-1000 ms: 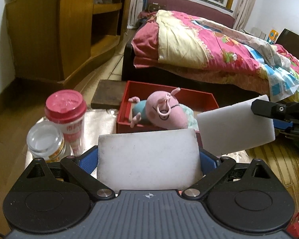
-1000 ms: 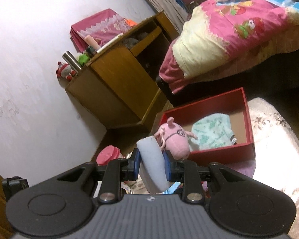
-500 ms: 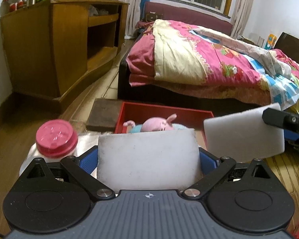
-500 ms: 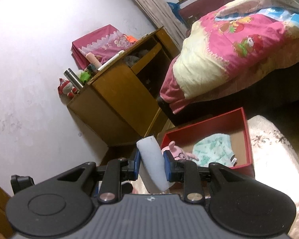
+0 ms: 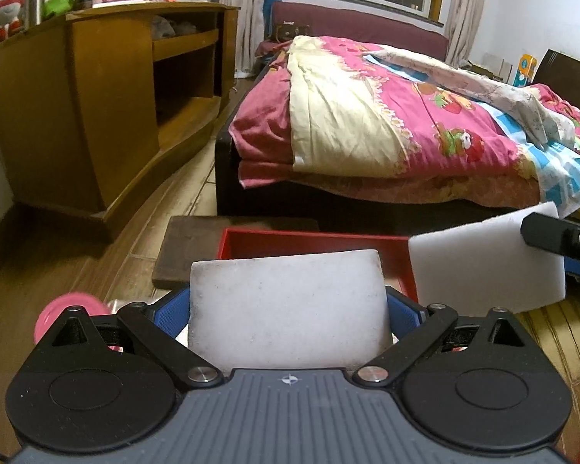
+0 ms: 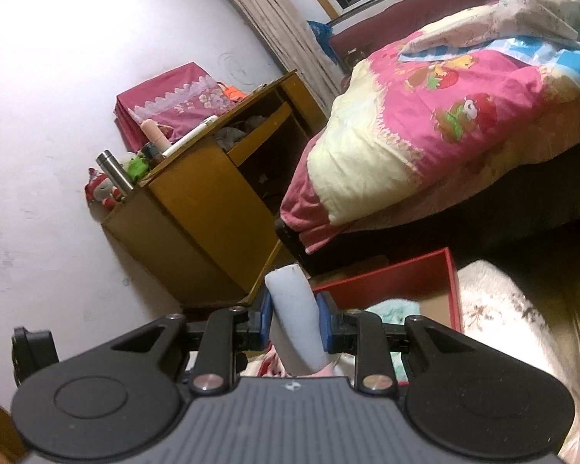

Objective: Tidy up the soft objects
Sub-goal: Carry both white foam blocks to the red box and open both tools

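Observation:
My left gripper [image 5: 288, 309] is shut on a dirty white sponge [image 5: 286, 305], held flat above the near side of the red box [image 5: 313, 239]. My right gripper [image 6: 294, 319] is shut on a cleaner white sponge [image 6: 295, 324], seen edge-on; that sponge also shows in the left wrist view [image 5: 483, 263] at the right, level with mine. In the right wrist view the red box [image 6: 425, 270] holds a mint green cloth [image 6: 394, 309]. The pink pig toy is hidden behind the sponges.
A pink-lidded cup [image 5: 67, 313] stands low at the left. A wooden cabinet [image 5: 96, 116] is at the left, a bed with a pink quilt [image 5: 386, 123] behind the box. A dark wooden board [image 5: 185, 251] lies left of the box. A pale cushion [image 6: 502, 328] lies right of it.
Both grippers have risen and tilted up with their sponges. The pig toy and most of the box interior have dropped out of sight behind the sponges.

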`<state>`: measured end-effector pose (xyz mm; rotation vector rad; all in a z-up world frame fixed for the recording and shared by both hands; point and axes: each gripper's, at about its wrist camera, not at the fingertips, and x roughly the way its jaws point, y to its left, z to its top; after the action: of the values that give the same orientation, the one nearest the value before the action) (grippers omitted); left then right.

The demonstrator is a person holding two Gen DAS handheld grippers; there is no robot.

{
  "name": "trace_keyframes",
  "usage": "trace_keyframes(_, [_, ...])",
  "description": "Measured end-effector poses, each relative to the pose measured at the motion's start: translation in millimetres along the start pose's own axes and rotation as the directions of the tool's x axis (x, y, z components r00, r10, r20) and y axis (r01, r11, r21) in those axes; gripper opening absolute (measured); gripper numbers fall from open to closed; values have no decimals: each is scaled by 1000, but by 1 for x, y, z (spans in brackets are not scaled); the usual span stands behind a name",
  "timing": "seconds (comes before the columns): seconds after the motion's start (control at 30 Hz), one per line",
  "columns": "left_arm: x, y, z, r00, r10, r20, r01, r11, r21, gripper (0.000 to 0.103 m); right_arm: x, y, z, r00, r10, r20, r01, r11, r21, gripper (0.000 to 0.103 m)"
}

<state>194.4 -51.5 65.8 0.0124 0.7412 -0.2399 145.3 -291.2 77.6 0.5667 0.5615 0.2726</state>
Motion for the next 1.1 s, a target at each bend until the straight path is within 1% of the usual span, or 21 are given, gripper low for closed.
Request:
trace_keyframes(0.17, [26, -5, 17, 1000, 26, -4, -26, 999, 27, 94, 19, -5, 12, 1000, -13, 15, 14, 1000, -15, 3])
trace_keyframes(0.3, [55, -7, 27, 999, 34, -31, -33, 999, 32, 94, 39, -15, 13, 999, -38, -8, 38, 999, -18, 3])
trace_keyframes(0.4, [72, -11, 31, 998, 46, -42, -43, 997, 57, 94, 55, -26, 14, 997, -69, -23, 69, 997, -17, 3])
trace_keyframes(0.53, [90, -11, 36, 997, 52, -54, -49, 997, 65, 94, 72, -42, 16, 995, -95, -34, 95, 995, 2, 3])
trace_keyframes(0.77, [119, -10, 42, 994, 72, -86, -65, 994, 86, 95, 97, -55, 13, 993, -108, -52, 108, 994, -2, 3])
trace_keyframes(0.87, [131, -7, 41, 990, 78, -117, -70, 995, 77, 95, 111, -59, 9, 991, -111, -80, 110, 994, -13, 7])
trace_keyframes(0.97, [136, -6, 38, 988, 84, -127, -73, 994, 86, 96, 119, -61, 3, 987, -135, -83, 134, 991, -21, 16])
trace_keyframes(1.1, [137, -7, 36, 986, 94, -138, -81, 992, 92, 97, 123, -61, 0, 986, -141, -93, 138, 990, -33, 19])
